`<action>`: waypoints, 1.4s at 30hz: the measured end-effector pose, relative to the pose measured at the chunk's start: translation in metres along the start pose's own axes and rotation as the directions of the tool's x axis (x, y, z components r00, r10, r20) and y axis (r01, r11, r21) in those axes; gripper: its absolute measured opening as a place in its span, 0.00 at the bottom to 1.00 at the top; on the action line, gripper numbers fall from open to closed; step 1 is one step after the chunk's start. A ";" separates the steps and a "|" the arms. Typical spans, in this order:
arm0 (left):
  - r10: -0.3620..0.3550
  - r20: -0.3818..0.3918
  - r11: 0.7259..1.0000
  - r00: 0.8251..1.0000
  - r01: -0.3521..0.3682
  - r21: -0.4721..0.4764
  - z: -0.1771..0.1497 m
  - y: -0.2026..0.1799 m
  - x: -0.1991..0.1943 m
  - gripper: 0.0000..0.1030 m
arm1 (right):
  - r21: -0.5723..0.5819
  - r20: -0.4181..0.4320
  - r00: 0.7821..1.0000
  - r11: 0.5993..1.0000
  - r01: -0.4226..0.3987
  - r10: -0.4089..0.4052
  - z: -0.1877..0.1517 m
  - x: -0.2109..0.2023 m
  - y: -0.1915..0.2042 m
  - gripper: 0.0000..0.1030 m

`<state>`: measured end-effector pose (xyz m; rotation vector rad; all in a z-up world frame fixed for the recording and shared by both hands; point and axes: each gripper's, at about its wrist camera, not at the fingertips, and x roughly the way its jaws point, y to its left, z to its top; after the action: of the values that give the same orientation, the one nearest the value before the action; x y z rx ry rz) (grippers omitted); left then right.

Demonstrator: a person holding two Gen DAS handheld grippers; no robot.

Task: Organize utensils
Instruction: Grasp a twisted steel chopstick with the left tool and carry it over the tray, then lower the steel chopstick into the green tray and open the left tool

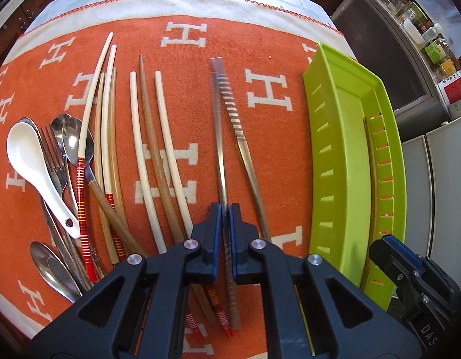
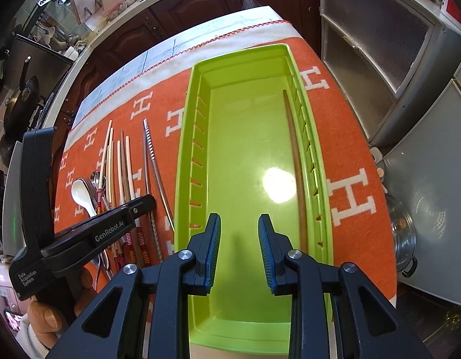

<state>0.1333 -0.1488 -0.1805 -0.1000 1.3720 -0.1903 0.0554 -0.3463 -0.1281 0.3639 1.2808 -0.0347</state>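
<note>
Left wrist view: the left gripper (image 1: 226, 224) is clamped down tight on a metal chopstick (image 1: 220, 137), pads pinched on it near its thick end, w/ its ribbed-tip twin (image 1: 239, 137) lying loose just beside it on the orange blanket (image 1: 278, 59). No earlier frame given, so only the pinch itself can be vouched for.

Right gripper (image 2: 239, 251) is held partly open over the near end of the green tray (image 2: 197, 95), nothing between the pads. One brown wooden chopstick (image 2: 295, 161) is already laid in the tray along its right wall.

Step in hand looks like lifting that metal stick for the tray. Prob best done w/ a straight-up lift first, since it's gripped close to one end and the far tip will likely droop and drag on the fuzzy blanket. Its twin shouldn't get nudged.

Room-wise: wooden chopsticks (image 1: 158, 155) and the white ceramic spoon (image 1: 30, 161) w/ forks and spoons are crowded on the left, so that side is tight. Tray's slotted wall has to be cleared before lowering. Tray floor is mostly bare, plenty of space. Right gripper might be in the way at the near end.
</note>
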 end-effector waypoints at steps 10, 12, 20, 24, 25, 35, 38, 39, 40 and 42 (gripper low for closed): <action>-0.097 0.020 0.994 0.995 0.096 0.049 -0.010 -0.008 -0.057 0.03 | 0.006 0.027 0.999 1.000 -0.020 0.020 0.001 -0.016 -0.002 0.25; -0.130 0.030 0.990 0.991 0.128 0.061 -0.009 -0.012 -0.073 0.03 | 0.009 0.034 0.999 1.000 -0.026 0.026 0.000 -0.020 -0.003 0.25; -0.226 0.052 0.965 0.973 0.217 0.144 -0.006 -0.047 -0.113 0.03 | 0.027 0.103 0.994 0.999 -0.040 0.037 -0.001 -0.055 -0.012 0.25; -0.233 0.054 0.958 0.971 0.220 0.186 -0.007 -0.070 -0.112 0.03 | 0.047 0.135 0.991 0.998 -0.031 0.025 -0.001 -0.072 -0.021 0.25; -0.232 0.047 0.955 0.972 0.219 0.201 -0.008 -0.077 -0.110 0.03 | 0.052 0.139 0.990 0.998 -0.031 0.024 -0.001 -0.075 -0.023 0.25; -0.130 0.102 0.968 0.986 0.104 0.230 -0.008 -0.071 -0.099 0.20 | 0.087 0.154 0.988 0.996 -0.001 -0.012 -0.010 -0.090 -0.037 0.25; -0.097 0.144 0.977 0.985 0.067 0.202 -0.008 -0.053 -0.105 0.46 | 0.092 0.171 0.985 0.996 -0.012 -0.003 -0.011 -0.093 -0.036 0.29; -0.087 0.160 0.980 0.983 0.055 0.194 -0.008 -0.047 -0.108 0.47 | 0.090 0.176 0.984 0.996 -0.015 -0.001 -0.011 -0.093 -0.035 0.35; -0.078 0.169 0.981 0.982 0.045 0.189 -0.008 -0.043 -0.110 0.47 | 0.087 0.190 0.982 0.996 -0.018 0.001 -0.012 -0.095 -0.033 0.37; -0.062 0.185 0.981 0.981 0.026 0.192 -0.009 -0.032 -0.116 0.47 | 0.066 0.219 0.976 0.998 -0.021 0.006 -0.013 -0.100 -0.025 0.42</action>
<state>0.1011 -0.1574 -0.0651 0.0101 1.1553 -0.3392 0.0082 -0.3836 -0.0436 0.4156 1.0609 -0.1049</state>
